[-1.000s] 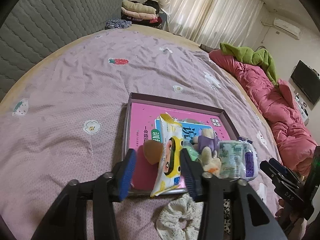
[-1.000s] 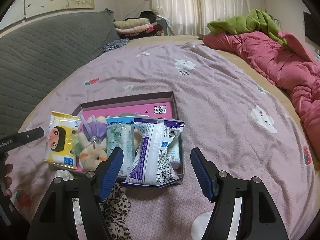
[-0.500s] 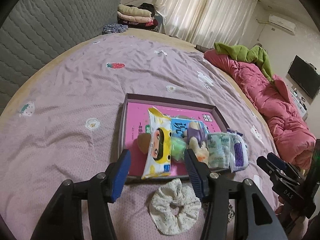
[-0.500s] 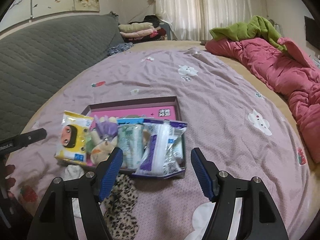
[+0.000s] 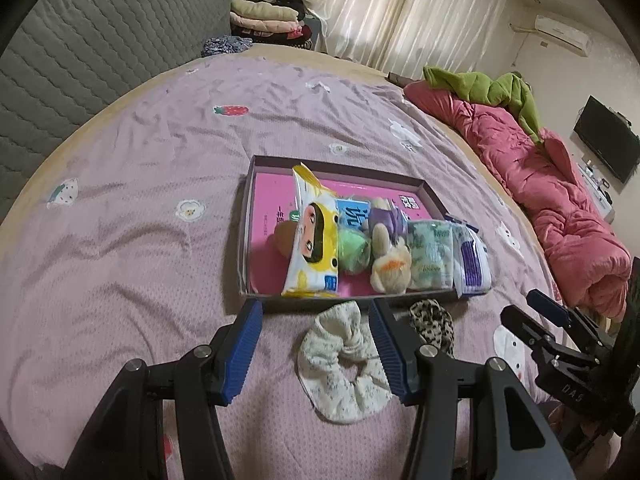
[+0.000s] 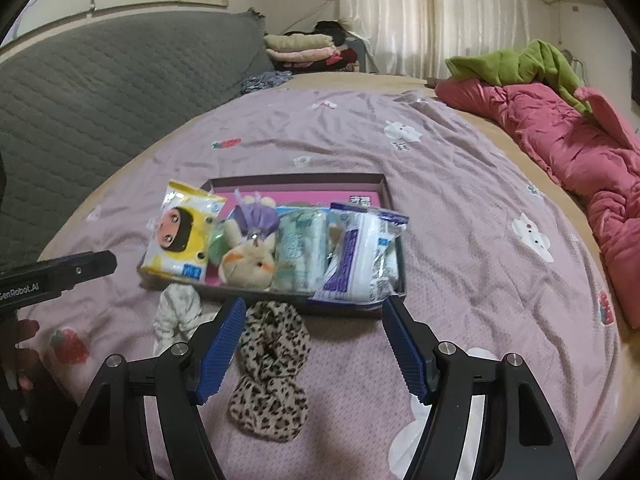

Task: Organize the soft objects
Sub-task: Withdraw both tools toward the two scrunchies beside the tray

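A shallow box with a pink floor (image 5: 268, 272) (image 6: 380, 188) lies on the bed. In it stand a yellow tissue pack (image 5: 314, 240) (image 6: 180, 236), a plush bunny (image 5: 390, 264) (image 6: 248, 260), a green tissue pack (image 5: 430, 252) (image 6: 300, 252) and a white-purple pack (image 5: 472, 258) (image 6: 360, 264). A white scrunchie (image 5: 340, 364) (image 6: 176, 312) and a leopard scrunchie (image 5: 434, 322) (image 6: 272, 368) lie on the sheet in front of the box. My left gripper (image 5: 316, 344) is open above the white scrunchie. My right gripper (image 6: 312, 352) is open above the leopard scrunchie.
The bed has a purple patterned sheet (image 5: 140, 184). A pink quilt (image 5: 560, 196) with green cloth (image 6: 520, 64) lies along the right side. A grey padded headboard (image 6: 100, 92) is on the left. Folded clothes (image 5: 268, 20) are stacked at the back.
Both grippers have pulled back from the box toward me, empty and open. The two scrunchies in front of the box have come into fuller view.
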A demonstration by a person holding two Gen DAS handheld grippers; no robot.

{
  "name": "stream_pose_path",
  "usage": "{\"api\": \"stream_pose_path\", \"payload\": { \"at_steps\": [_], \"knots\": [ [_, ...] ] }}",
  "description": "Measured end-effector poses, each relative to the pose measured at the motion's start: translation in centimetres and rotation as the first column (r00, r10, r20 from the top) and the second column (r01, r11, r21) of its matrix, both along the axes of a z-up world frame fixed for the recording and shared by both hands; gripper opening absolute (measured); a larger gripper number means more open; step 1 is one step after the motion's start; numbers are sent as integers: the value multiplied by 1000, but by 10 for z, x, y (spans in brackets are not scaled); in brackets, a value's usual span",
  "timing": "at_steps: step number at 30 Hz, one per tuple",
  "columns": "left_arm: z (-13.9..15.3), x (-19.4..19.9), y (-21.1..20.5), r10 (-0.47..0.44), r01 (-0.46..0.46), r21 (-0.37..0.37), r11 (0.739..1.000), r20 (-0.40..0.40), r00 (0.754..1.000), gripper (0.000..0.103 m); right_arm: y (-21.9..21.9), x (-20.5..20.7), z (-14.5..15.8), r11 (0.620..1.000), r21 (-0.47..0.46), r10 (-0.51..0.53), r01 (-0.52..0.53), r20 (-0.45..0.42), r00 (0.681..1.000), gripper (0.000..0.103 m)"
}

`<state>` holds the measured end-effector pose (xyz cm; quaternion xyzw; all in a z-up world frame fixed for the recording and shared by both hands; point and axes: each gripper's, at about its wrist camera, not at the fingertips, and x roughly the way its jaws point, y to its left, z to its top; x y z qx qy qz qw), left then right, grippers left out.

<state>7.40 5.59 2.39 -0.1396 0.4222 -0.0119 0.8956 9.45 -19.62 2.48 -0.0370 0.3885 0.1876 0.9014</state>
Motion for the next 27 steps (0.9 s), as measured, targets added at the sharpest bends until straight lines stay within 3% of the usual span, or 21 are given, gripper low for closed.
{"api": "stream_pose_path", "payload": {
  "at_steps": [17,21,27],
  "knots": [
    [-45,-7,-36,-121,116,-45,992,-132,984,55,17,-15,-43,996,-38,77,-83,-133,988,73],
    [-62,-4,-44,-149,140,-63,988,-181,972,65,21,-15,-55,994,-47,91,-100,-164,982,73],
    [-76,3,-48,-155,144,-65,987,-216,964,65,25,-13,-71,991,-70,94,-110,-200,975,73]
  ]
}}
